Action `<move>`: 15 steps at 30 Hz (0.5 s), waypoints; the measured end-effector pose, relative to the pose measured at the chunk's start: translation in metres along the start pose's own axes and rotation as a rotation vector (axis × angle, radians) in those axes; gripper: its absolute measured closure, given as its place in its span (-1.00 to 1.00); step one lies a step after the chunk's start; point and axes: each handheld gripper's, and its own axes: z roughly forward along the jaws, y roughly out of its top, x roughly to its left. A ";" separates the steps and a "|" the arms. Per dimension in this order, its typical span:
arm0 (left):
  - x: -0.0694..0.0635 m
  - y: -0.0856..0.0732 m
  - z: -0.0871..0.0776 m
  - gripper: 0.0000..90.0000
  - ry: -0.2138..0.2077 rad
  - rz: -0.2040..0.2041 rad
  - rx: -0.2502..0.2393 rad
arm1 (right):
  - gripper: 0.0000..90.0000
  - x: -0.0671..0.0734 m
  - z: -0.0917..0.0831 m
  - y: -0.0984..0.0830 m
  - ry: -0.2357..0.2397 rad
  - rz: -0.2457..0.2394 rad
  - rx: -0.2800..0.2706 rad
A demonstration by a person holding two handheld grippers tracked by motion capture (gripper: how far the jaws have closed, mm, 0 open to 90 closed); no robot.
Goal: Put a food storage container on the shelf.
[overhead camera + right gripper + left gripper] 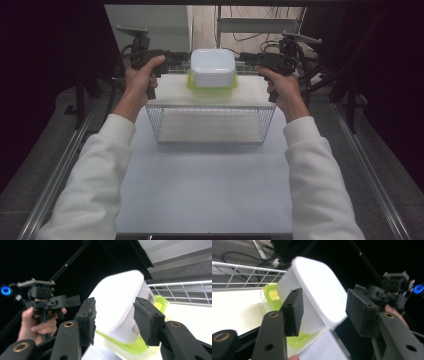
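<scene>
A white plastic container (212, 65) stands upside down on its lime-green lid (212, 90), on the white top of a wire rack (165, 94). My left gripper (182, 58) is at its left side and my right gripper (243, 58) at its right, both pointing inward. In the left gripper view the container (317, 290) and lid (272, 296) lie between the spread jaws of the left gripper (325, 307), with a gap at the far pad. In the right gripper view the right gripper (115, 317) is open around the container (120, 300), pads off its walls.
The wire rack's mesh front (210, 125) faces me across the white table (205, 185). Metal rails (60, 175) run along both table sides. Cables and a stand sit behind the rack. Each gripper view shows the other hand and its gripper (42, 300) beyond the container.
</scene>
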 end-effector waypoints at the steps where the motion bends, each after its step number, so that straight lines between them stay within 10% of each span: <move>1: -0.004 -0.004 -0.004 0.04 -0.001 0.016 -0.002 | 0.10 0.002 -0.004 -0.003 -0.004 -0.019 0.005; 15: -0.023 -0.093 -0.053 0.01 0.064 0.272 0.038 | -0.06 0.010 -0.060 -0.071 -0.109 -0.296 0.047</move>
